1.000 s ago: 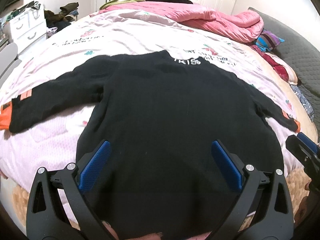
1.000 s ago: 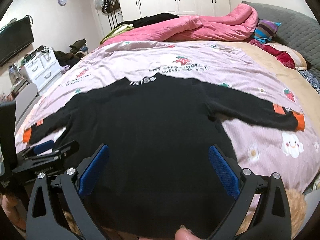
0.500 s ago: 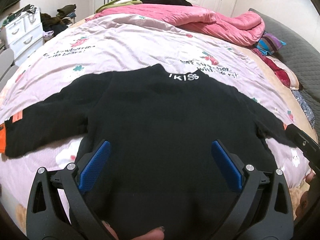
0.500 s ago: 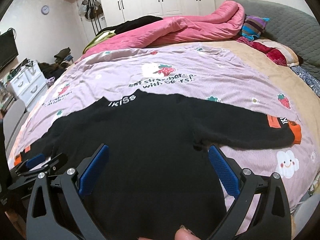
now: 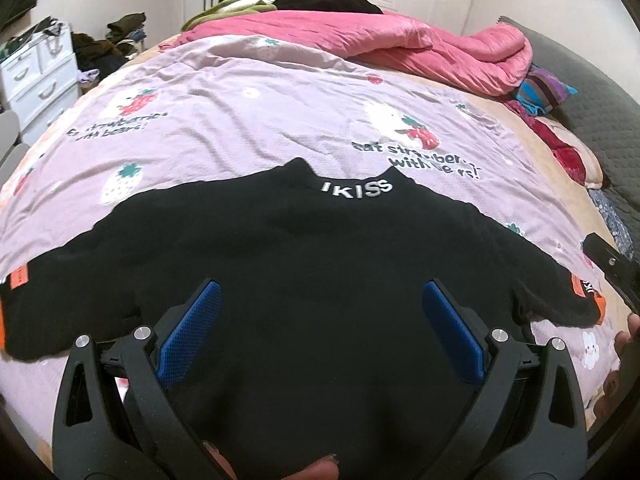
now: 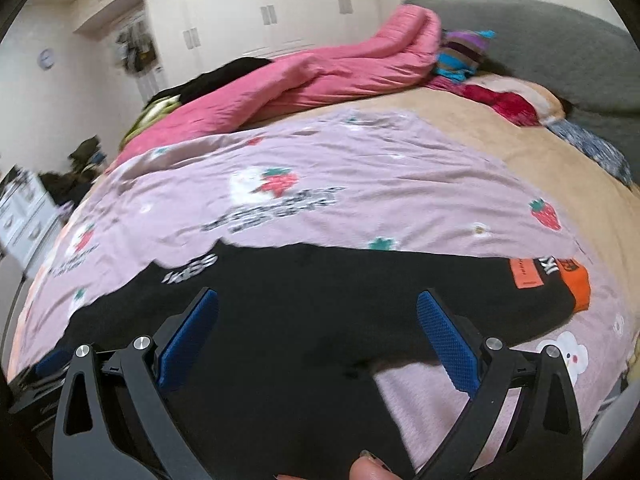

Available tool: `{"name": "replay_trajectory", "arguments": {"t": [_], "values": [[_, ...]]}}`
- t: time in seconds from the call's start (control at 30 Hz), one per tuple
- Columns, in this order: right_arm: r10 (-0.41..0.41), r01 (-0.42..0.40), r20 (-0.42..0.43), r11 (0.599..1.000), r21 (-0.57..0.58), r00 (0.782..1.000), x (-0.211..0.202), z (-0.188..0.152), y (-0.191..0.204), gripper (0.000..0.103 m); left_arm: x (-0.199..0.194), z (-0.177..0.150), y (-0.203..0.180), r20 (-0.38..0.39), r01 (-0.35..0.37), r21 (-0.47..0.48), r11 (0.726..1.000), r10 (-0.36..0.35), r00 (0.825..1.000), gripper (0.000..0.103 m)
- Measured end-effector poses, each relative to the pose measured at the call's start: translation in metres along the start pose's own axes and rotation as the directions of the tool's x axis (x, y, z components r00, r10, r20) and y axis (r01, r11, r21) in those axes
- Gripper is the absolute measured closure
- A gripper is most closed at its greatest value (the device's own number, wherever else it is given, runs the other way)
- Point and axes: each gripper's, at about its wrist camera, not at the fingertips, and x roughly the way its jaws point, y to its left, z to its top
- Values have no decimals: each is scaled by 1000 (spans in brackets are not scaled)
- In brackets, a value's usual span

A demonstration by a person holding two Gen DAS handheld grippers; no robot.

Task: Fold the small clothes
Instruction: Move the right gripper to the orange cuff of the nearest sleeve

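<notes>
A black long-sleeved sweater (image 5: 320,256) with white "IKISS" lettering at the collar lies flat on the pink strawberry-print bedspread (image 5: 248,128), both sleeves spread out. Its cuffs are orange (image 6: 578,288). My left gripper (image 5: 320,320) is open and empty above the sweater's lower body. My right gripper (image 6: 318,328) is open and empty above the sweater's right side (image 6: 320,292), near the right armpit. The right gripper's body shows at the right edge of the left wrist view (image 5: 612,264). The right wrist view is blurred.
A crumpled pink duvet (image 5: 400,40) lies at the far side of the bed, with dark clothes behind it. Pillows and a striped cloth (image 5: 548,92) sit at the right by the grey headboard (image 6: 560,60). White drawers (image 5: 36,76) stand left of the bed.
Both grippers have pulled back and risen, so the sweater sits lower and smaller in both views. The right gripper has swung right toward the right sleeve. Both stay open.
</notes>
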Motion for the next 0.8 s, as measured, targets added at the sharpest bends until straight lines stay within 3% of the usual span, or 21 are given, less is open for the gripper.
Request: {"name": "replay_trajectory", "arguments": {"t": [0.47, 0.8], "values": [[-152, 158, -48, 968, 193, 987, 37, -5, -94, 4, 51, 4, -35, -71, 14, 53, 999, -10, 997, 8], [-233, 251, -93, 894, 372, 968, 42, -14, -161, 4, 77, 4, -59, -100, 19, 90, 996, -9, 995, 8]]}}
